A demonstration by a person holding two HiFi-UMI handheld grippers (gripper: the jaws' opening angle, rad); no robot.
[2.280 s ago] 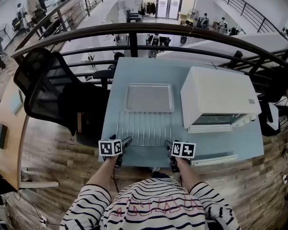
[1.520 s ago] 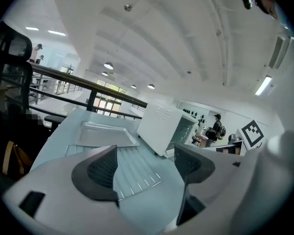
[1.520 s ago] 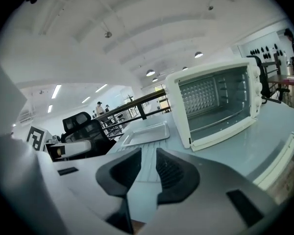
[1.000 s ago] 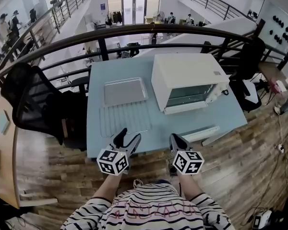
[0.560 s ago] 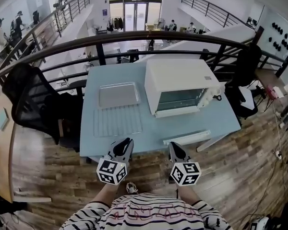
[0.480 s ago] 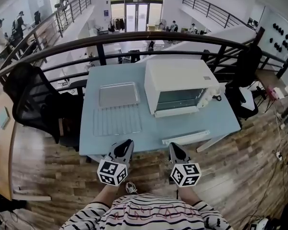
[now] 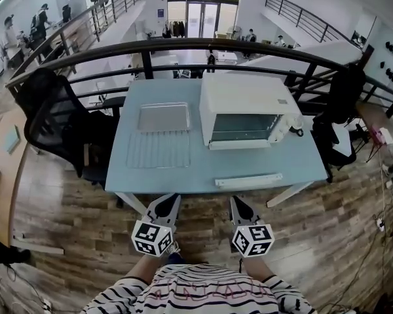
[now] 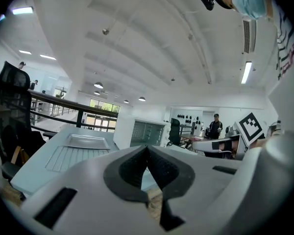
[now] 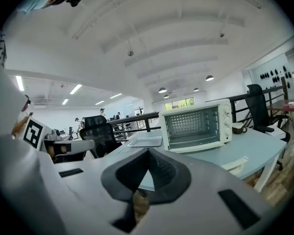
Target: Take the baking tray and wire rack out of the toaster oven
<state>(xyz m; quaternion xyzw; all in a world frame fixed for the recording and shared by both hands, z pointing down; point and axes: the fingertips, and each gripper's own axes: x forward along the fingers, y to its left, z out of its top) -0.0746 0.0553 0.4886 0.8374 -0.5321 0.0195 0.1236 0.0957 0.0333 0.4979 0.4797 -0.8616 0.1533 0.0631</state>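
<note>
On the tabletop (image 7: 249,169) left of the toaster oven (image 7: 245,110), the baking tray (image 7: 164,117) lies flat with the wire rack (image 7: 158,150) just in front, both already out. Off the near edge, the left hand-held gripper (image 7: 172,199), its jaws just closed, and the right hand-held gripper (image 7: 235,200) are pinched together on nothing, probably because the job is done.

Baking tray (image 7: 164,117), wire rack (image 7: 158,150) flat, beside toaster oven (image 7: 245,113)

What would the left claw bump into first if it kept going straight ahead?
Probably the table, at its near edge or bare top just right of the wire rack, before the toaster oven; depth is unclear.
</note>
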